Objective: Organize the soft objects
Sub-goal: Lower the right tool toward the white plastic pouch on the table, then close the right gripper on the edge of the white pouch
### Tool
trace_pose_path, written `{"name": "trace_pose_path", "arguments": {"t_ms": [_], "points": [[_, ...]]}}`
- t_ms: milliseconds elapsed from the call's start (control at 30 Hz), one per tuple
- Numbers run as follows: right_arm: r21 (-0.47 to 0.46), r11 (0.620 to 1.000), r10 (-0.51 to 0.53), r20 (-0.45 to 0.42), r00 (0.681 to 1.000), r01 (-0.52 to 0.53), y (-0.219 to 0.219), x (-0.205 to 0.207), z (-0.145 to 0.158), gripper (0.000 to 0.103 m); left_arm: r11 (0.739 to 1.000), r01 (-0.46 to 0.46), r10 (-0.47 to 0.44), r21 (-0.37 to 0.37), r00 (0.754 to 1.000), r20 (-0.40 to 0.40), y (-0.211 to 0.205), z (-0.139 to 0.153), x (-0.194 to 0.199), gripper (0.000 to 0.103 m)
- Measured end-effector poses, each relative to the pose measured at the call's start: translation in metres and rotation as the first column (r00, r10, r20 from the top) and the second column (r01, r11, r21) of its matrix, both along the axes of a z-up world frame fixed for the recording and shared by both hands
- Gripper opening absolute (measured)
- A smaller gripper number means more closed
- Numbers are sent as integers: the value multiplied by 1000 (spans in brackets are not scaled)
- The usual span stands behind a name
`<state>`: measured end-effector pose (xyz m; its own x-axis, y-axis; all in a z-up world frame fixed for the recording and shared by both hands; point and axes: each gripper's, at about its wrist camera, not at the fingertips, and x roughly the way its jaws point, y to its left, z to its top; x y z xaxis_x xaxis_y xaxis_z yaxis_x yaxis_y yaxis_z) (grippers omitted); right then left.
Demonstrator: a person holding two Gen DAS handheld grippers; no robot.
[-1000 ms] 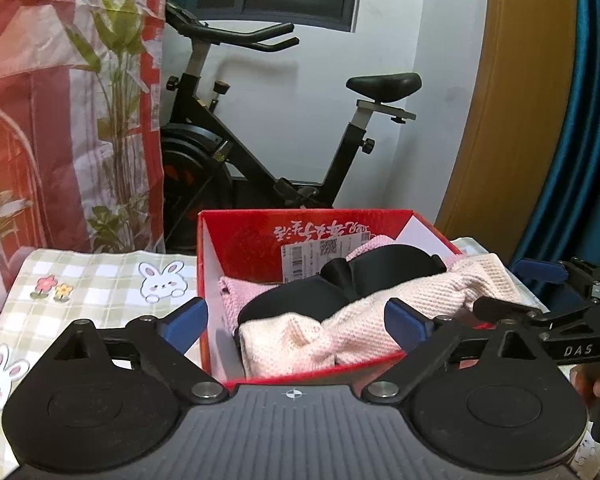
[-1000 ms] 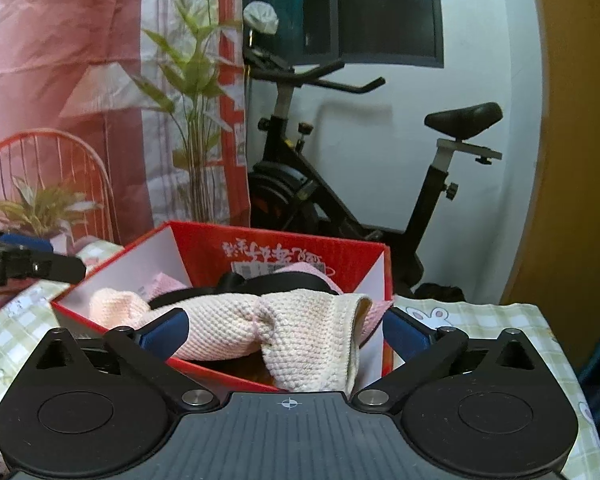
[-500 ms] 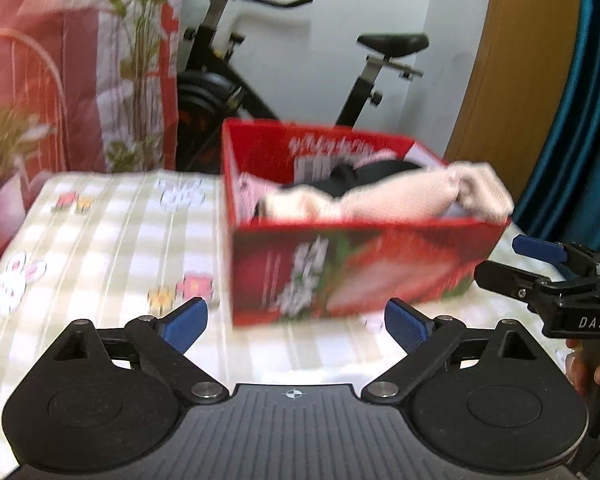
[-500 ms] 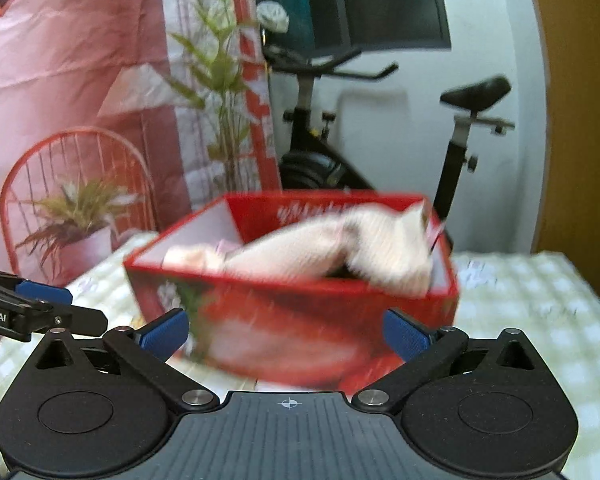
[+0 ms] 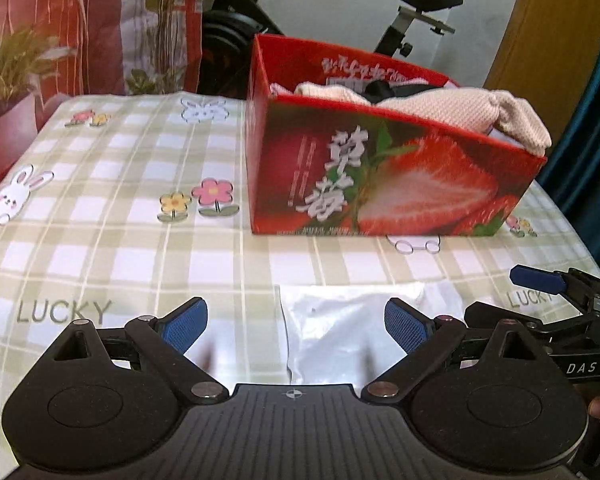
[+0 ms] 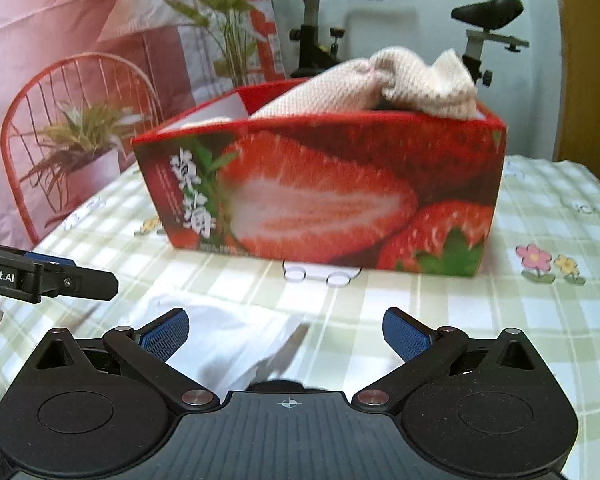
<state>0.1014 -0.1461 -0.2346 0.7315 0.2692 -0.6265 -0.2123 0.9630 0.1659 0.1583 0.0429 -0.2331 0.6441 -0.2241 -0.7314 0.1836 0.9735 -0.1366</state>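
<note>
A red strawberry-print box [image 5: 380, 176] stands on the checked tablecloth [image 5: 100, 208]; it also shows in the right wrist view [image 6: 320, 200]. Pale pink knitted cloths [image 5: 452, 110] and a black soft item [image 5: 384, 89] lie in it, and one cloth hangs over the right rim [image 6: 412, 76]. My left gripper [image 5: 296, 326] is open and empty, low over a white plastic bag [image 5: 348, 328]. My right gripper [image 6: 286, 334] is open and empty over the same bag [image 6: 228, 340]. Each gripper shows at the edge of the other's view.
An exercise bike [image 5: 416, 12] stands behind the table. A pink printed curtain [image 6: 60, 20] and a red wire chair with a plant [image 6: 72, 140] are at the left. A teal curtain [image 5: 588, 120] hangs at the right.
Both grippers have pulled back from over the box and dropped low to the table's near side. The box now shows from the front, and the white bag has come into view.
</note>
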Motion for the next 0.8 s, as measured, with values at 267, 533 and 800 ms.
{"name": "trace_pose_path", "arguments": {"t_ms": [267,533,800], "points": [[30,999,34,-62,998,-32,1,0,-10,95,1000,-7,6,-14,999,-44,-2,-16,-4,96],[69,995,77,-104,992,-70,5,2,-15,81,997,3,-9,-76,997,-74,-3,-26,-9,90],[90,991,107,-114,988,-97,9,3,-18,72,988,15,-28,-152,996,-79,-3,-37,-13,72]]}}
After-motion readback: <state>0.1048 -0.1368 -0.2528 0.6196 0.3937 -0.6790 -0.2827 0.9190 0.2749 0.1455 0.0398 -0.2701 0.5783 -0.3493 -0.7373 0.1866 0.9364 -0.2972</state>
